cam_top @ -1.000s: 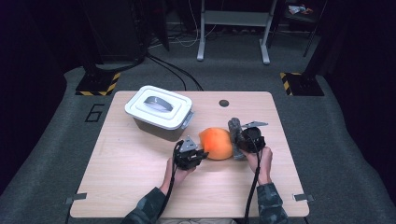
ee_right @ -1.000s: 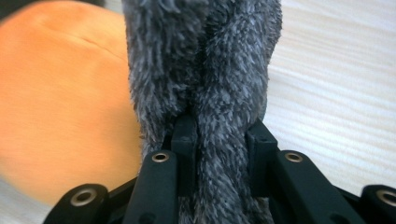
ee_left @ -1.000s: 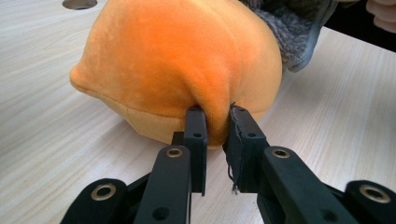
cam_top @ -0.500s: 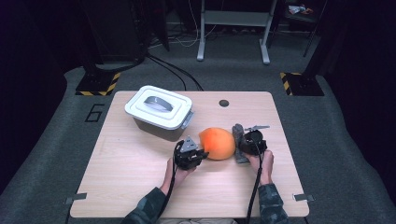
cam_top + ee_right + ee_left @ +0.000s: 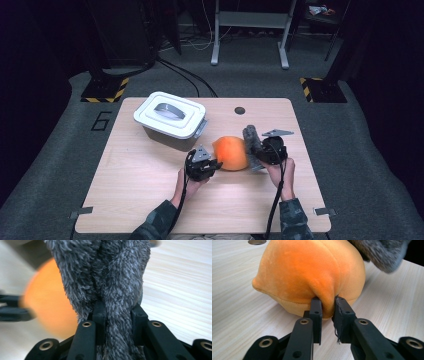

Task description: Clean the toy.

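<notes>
On a pale wooden bench, an orange plush toy with a grey furry part lies right of centre, gripped from both sides by a person using two hand-held tools. The left gripper has its fingers clenched on a fold of the orange fabric at the toy's lower edge (the pinched ridge of plush stands up between the two black tips in the left gripper view). The right gripper has its fingers clamped on the grey fur, which bunches thickly between them in the right gripper view, the orange body blurred just beyond. The toy's orange body rests on the bench between the two tools. Behind and to the left, well apart from the toy, stands a white lidded container with a grey handle on top. A small dark round hole marks the bench near its far edge.
</notes>
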`<state>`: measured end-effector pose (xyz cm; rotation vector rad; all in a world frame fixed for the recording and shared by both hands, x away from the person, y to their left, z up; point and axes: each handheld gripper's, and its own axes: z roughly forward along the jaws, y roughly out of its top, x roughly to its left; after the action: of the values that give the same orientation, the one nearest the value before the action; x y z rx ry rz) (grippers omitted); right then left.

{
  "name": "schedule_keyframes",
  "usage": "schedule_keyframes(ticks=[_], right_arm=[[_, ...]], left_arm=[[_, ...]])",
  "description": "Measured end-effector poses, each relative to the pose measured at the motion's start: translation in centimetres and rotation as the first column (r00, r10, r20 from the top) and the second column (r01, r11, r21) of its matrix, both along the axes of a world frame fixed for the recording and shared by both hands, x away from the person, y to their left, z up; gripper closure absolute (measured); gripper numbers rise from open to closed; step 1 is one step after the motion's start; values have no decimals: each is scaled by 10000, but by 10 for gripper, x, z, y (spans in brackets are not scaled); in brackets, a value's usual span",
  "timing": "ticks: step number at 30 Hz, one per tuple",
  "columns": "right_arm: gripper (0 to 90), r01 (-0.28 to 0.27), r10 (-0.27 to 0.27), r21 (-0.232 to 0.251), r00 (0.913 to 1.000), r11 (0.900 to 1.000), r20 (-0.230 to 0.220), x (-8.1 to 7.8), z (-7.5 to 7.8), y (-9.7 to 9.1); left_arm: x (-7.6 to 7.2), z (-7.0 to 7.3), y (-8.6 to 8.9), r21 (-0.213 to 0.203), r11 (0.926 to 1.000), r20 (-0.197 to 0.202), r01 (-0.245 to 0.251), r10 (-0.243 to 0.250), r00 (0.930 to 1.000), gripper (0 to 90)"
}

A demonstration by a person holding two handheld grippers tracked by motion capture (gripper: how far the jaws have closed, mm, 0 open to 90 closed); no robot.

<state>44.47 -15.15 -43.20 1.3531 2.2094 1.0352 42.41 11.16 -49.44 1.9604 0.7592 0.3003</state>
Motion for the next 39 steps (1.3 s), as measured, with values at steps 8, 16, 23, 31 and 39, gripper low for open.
schedule_keyframes(ticks=[8, 16, 23, 31, 39], right_arm=[[714, 200, -206, -269, 9995, 9994, -256, 12, -11, 12], [714, 245, -256, -344, 9991, 9991, -340, 17, -10, 11], [714, 362, -368, -177, 9987, 9992, -341, 16, -11, 12], [718, 345, -348, 78, 9989, 9994, 314, 1, 0, 4], [715, -519, 493, 303, 9955, 9982, 814, -13, 21, 30]], left_arm=[[-2, -2, 1, 203, 9998, -51, -75, 76, 10000, 542], [1, -5, 0, 359, 9973, 228, -644, 636, 9977, 451], [6, -7, -11, 821, 9950, 656, -568, 515, 9965, 618], [6, -1, -12, 341, 9986, 295, -404, 394, 9988, 780], [1, 16, -16, -346, 9994, -103, -79, 75, 9999, 779]])
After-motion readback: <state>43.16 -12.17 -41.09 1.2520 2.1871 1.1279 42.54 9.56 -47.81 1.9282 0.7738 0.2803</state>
